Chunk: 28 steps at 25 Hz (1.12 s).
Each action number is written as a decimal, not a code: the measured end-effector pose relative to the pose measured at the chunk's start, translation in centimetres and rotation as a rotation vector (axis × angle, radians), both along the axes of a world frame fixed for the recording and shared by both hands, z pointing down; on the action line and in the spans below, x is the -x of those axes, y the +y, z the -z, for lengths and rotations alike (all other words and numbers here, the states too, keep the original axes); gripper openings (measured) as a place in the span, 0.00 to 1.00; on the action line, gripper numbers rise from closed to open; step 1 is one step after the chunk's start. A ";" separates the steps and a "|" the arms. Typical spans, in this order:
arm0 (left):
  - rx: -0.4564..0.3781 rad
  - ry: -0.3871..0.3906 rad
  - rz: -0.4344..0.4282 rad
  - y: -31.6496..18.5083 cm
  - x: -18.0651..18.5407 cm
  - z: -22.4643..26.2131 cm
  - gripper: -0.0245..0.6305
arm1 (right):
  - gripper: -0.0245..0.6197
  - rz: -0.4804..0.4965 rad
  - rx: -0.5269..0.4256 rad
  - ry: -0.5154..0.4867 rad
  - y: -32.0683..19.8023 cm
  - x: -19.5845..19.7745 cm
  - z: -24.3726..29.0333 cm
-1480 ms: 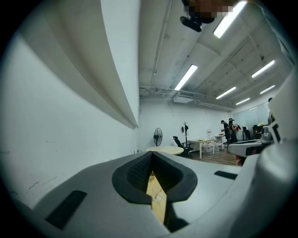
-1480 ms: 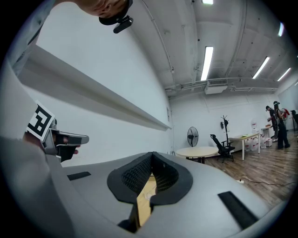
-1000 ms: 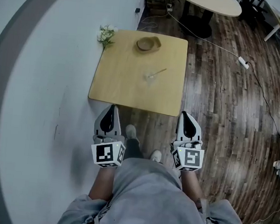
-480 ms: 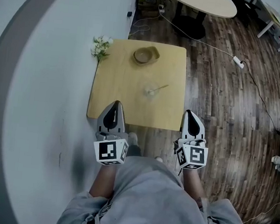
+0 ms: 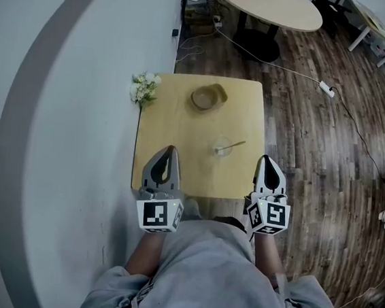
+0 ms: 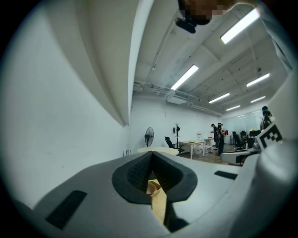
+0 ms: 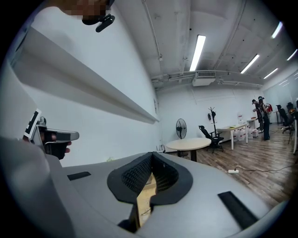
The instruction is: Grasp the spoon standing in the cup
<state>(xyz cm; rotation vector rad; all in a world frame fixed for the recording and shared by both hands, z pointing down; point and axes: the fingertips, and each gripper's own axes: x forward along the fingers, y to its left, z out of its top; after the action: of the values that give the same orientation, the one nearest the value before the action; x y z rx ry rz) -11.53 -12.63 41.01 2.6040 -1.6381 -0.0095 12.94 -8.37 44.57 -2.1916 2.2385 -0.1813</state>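
head view: left gripper (image 5: 170, 149), right gripper (image 5: 267, 160) fingers (image 5: 267, 175) pressed together; bowl (image 5: 208, 97), flowers (image 5: 143, 87) beyond cup (image 5: 222, 148)

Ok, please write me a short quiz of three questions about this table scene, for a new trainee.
1. Multiple choice: what stands in the clear cup on the wooden table?
A) a fork
B) a spoon
C) a straw

2. True or false: the right gripper is shut on the spoon.

3. Fill in the word: seen from the person, the flowers are at the table's far ____ corner.

Key:
1. B.
2. False. Its jaws are together and empty, at the table's near edge, apart from the cup.
3. Left.
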 end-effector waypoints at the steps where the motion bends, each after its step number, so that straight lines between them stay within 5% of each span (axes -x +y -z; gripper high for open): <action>1: -0.002 -0.001 -0.006 -0.5 0.1 0.0 0.04 | 0.04 -0.003 -0.002 -0.004 -0.5 0.3 -0.1; 13: 0.015 0.023 0.070 -2.9 -0.7 0.1 0.04 | 0.04 0.150 0.061 -0.033 -5.2 -0.2 -2.1; 14: 0.017 0.023 0.081 -2.9 -0.8 0.1 0.04 | 0.24 0.179 0.080 -0.062 -5.7 -0.2 -2.8; 15: 0.019 0.024 0.091 -2.9 -1.0 0.1 0.04 | 0.32 0.200 0.105 -0.087 -6.1 -0.3 -3.8; 28: 0.041 -0.037 0.242 -1.4 0.3 0.2 0.04 | 0.30 0.242 0.350 -0.133 -8.1 -2.0 -14.5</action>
<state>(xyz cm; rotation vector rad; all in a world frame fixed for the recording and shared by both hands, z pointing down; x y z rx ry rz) -11.87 -14.01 40.83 2.3742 -1.9340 0.0601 14.97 -16.42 59.04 -1.9594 2.5475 -0.7501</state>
